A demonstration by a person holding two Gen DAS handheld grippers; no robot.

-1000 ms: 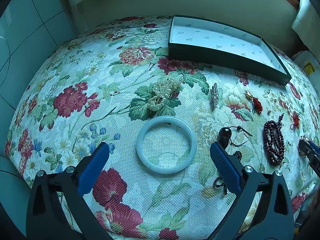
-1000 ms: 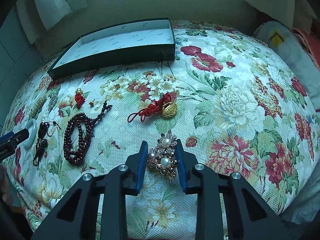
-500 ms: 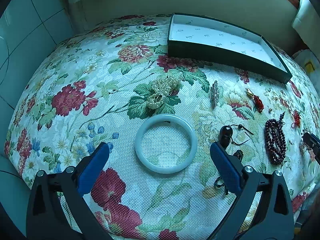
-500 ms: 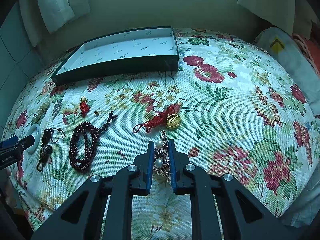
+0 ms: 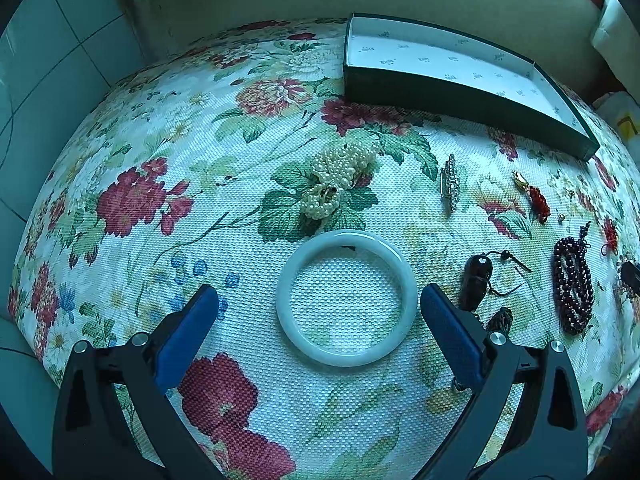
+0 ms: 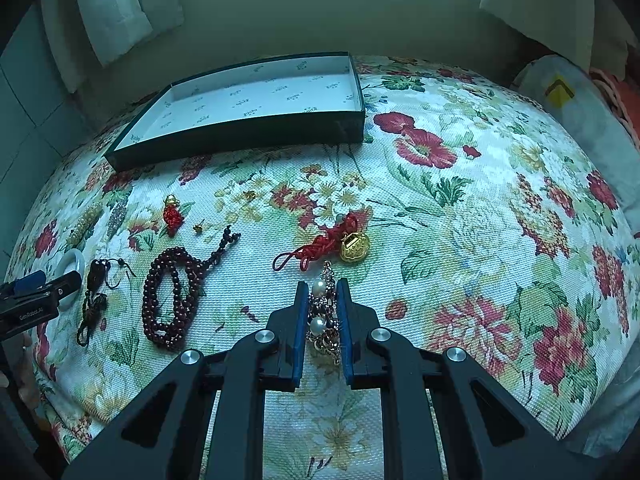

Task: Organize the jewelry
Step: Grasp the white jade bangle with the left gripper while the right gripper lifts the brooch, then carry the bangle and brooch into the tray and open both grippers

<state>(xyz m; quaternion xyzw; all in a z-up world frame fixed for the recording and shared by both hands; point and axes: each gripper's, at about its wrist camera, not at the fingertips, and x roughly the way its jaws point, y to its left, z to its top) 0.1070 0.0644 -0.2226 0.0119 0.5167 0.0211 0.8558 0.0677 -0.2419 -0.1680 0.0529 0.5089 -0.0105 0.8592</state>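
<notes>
The right gripper [image 6: 322, 286] is pinching the pearl brooch [image 6: 320, 312] between its pads, apparently off the cloth. Only the left wrist view is showing the left gripper [image 5: 318, 300] spread wide around the bangle [image 5: 344, 298].

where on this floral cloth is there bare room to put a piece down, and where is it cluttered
The green box is empty inside. The cloth right of the gold lock charm is bare, and so is the stretch left of the pearl cluster and white bangle. It is crowded from the bangle across the dark bead strand to the right gripper.
</notes>
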